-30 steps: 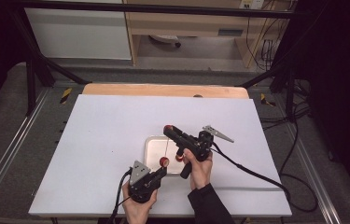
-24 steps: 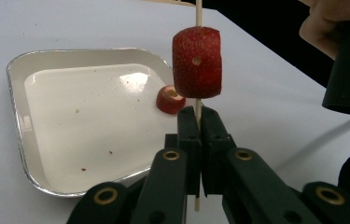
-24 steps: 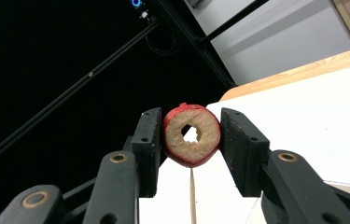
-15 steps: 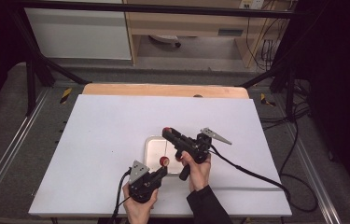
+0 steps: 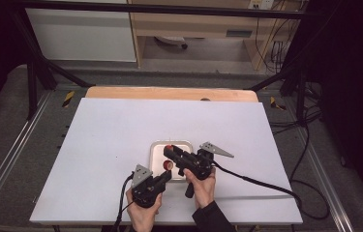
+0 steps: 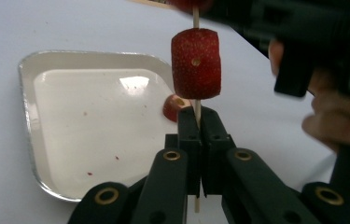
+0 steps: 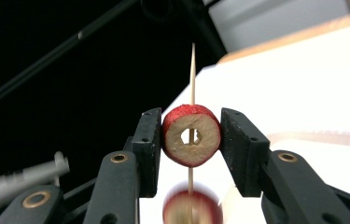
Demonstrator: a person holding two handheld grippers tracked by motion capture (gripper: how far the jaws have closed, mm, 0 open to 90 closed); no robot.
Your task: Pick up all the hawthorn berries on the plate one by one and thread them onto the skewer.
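Over the white tray (image 6: 32, 121) with its silvery rim and small red specks, a pale wooden skewer (image 6: 195, 14) carries a deep red strawberry piece (image 6: 196, 63) dotted with pale seeds. Beside the tray's far edge lies another red piece (image 6: 175, 106), seemingly tan-centred. The ring-shaped slice (image 7: 191, 135) shows red skin and cream flesh.

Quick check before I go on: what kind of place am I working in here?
Probably a lab recording bench, not a kitchen: a white table inside a black metal frame, loose cables on grey floor, and a small metal tray.
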